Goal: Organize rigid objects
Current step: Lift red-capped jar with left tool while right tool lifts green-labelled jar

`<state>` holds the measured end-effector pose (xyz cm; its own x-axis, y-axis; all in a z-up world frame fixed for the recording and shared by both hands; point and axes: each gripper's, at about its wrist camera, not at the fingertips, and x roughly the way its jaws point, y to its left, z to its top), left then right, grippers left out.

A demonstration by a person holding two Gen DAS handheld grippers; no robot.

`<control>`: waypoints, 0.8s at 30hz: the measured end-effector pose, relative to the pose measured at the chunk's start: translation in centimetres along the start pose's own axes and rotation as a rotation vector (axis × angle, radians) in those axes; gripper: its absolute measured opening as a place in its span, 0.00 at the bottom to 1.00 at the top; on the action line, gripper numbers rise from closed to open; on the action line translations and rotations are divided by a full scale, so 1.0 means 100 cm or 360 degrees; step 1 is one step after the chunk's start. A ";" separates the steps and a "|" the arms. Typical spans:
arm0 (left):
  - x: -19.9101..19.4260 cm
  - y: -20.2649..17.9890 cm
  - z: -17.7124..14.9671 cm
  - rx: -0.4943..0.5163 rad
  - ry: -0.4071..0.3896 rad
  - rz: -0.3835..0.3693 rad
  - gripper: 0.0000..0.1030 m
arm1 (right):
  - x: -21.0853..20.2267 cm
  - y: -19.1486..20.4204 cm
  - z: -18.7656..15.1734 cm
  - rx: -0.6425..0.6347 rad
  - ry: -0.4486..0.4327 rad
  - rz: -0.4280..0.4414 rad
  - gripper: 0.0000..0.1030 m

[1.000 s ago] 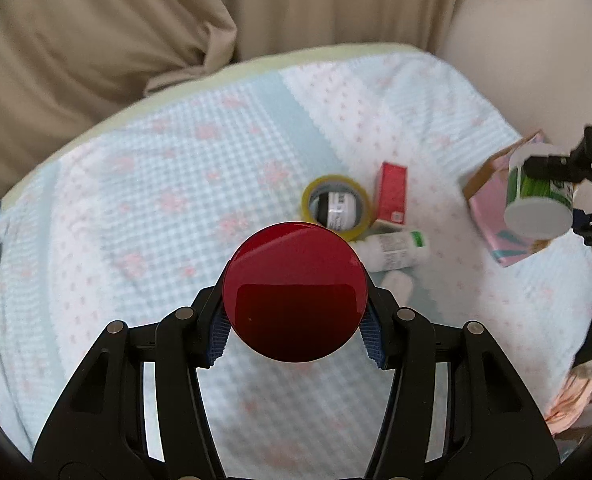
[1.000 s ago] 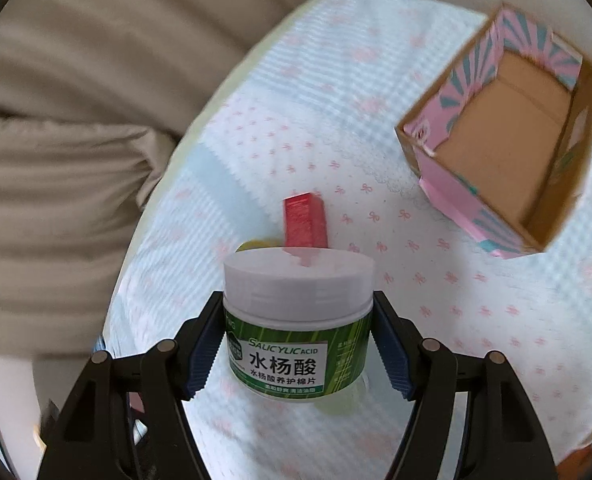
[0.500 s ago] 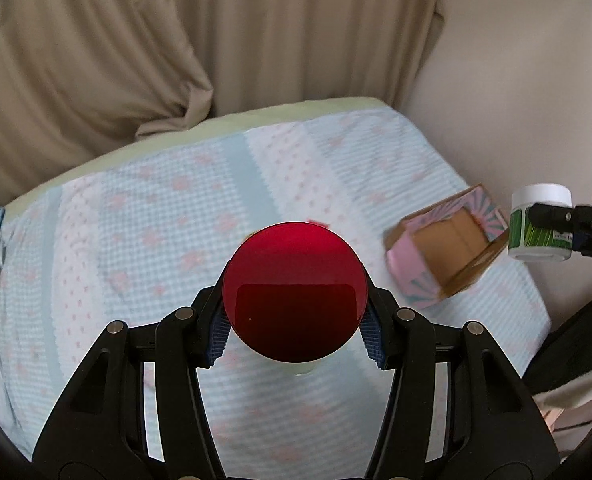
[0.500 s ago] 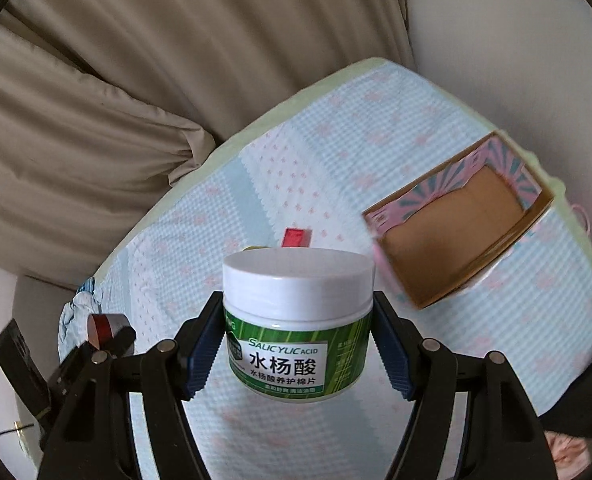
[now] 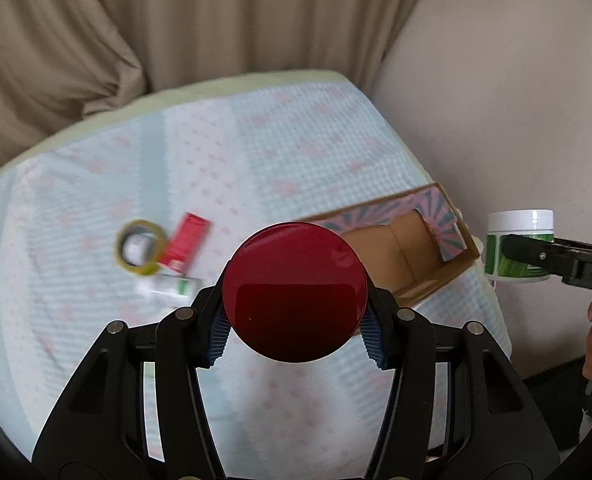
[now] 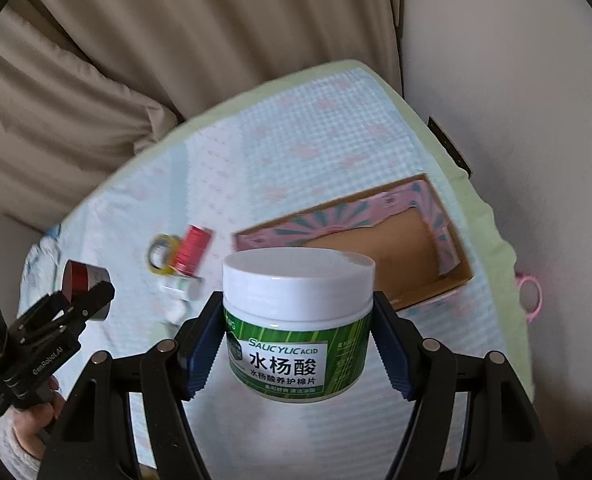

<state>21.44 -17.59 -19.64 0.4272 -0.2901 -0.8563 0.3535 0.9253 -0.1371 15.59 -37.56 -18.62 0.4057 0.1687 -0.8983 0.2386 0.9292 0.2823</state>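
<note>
A bed (image 5: 96, 340) in a blue-and-pink cover is carrying an open cardboard box (image 5: 411, 256); well left of the box are lying a yellow tape roll (image 5: 140, 248), a red carton (image 5: 186, 242) and a white bottle (image 5: 168, 286), clustered together.

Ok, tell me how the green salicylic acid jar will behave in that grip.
The green salicylic acid jar looks rigid, so the right gripper should not crush it. Its smooth round wall may slip or twist. Set on its side, it would probably roll.
</note>
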 end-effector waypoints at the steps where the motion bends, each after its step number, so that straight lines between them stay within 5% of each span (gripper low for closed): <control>1: 0.010 -0.009 0.000 -0.0007 0.0018 -0.0002 0.49 | 0.007 -0.012 0.003 -0.0014 0.0023 0.0004 0.64; 11: 0.140 -0.072 0.012 -0.0059 0.0304 0.0042 0.49 | 0.094 -0.092 0.034 -0.0265 0.0244 -0.0008 0.64; 24: 0.267 -0.084 0.006 -0.0109 0.0647 0.0132 0.49 | 0.198 -0.092 0.034 -0.0775 0.0454 0.0045 0.64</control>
<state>30.35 -33.28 -41.04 0.0840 -0.1067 -0.9907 0.2698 0.9595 -0.0805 24.42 -43.86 -37.89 0.1353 0.2149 -0.9672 -0.2309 0.9562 0.1801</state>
